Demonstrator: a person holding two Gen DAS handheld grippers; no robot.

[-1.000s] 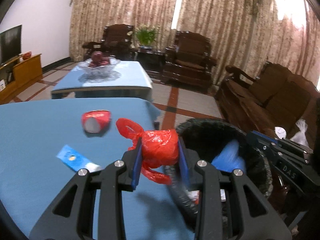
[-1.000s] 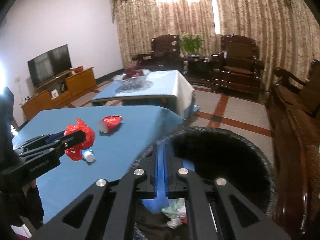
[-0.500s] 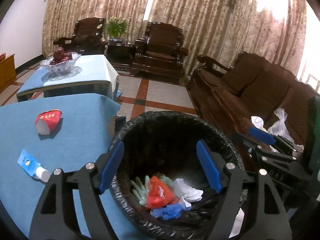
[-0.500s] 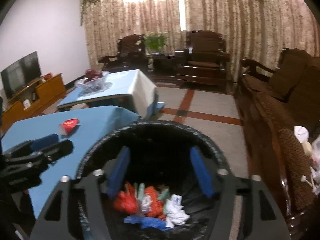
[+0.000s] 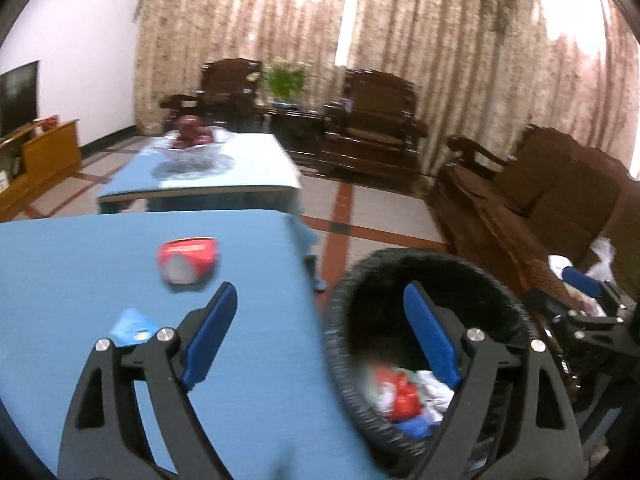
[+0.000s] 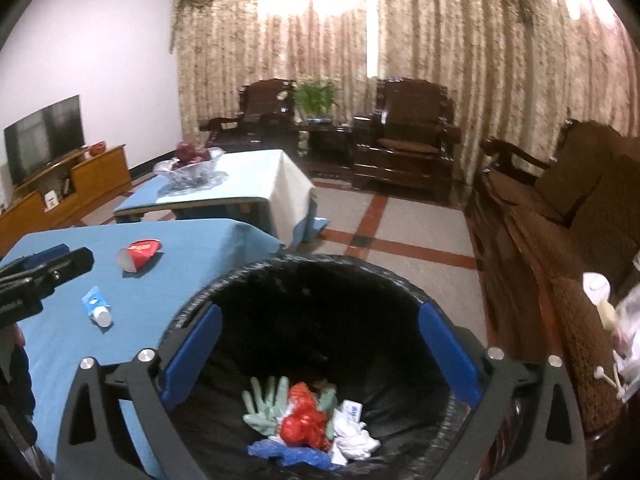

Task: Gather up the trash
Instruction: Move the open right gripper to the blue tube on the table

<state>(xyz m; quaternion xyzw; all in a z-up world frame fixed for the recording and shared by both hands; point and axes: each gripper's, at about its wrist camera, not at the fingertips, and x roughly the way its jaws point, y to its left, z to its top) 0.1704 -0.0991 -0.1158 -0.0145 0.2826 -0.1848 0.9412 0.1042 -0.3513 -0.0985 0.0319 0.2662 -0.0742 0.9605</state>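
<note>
A black-lined trash bin (image 6: 320, 268) stands beside the blue table (image 6: 180, 236). It holds a red bag (image 6: 300, 424), a green glove, white paper and blue plastic. My right gripper (image 6: 320, 344) is open and empty over the bin. My left gripper (image 5: 320, 320) is open and empty over the table edge and the bin rim (image 5: 420, 256). A crushed red cup (image 5: 188, 260) and a small blue tube (image 5: 132, 326) lie on the table; both also show in the right wrist view, the cup (image 6: 140, 252) and the tube (image 6: 96, 306).
A second blue table (image 6: 240, 176) with a glass fruit bowl (image 6: 188, 164) stands behind. Dark wooden armchairs (image 6: 408, 132) line the curtain wall. A wooden sofa (image 6: 560, 216) runs along the right with white scraps on it. A TV cabinet (image 6: 64, 192) is at the left.
One second ago my left gripper held the red bag and my right was shut on blue plastic. Both opened over the bin; the trash lies inside. My left gripper has since swung left toward the table.
</note>
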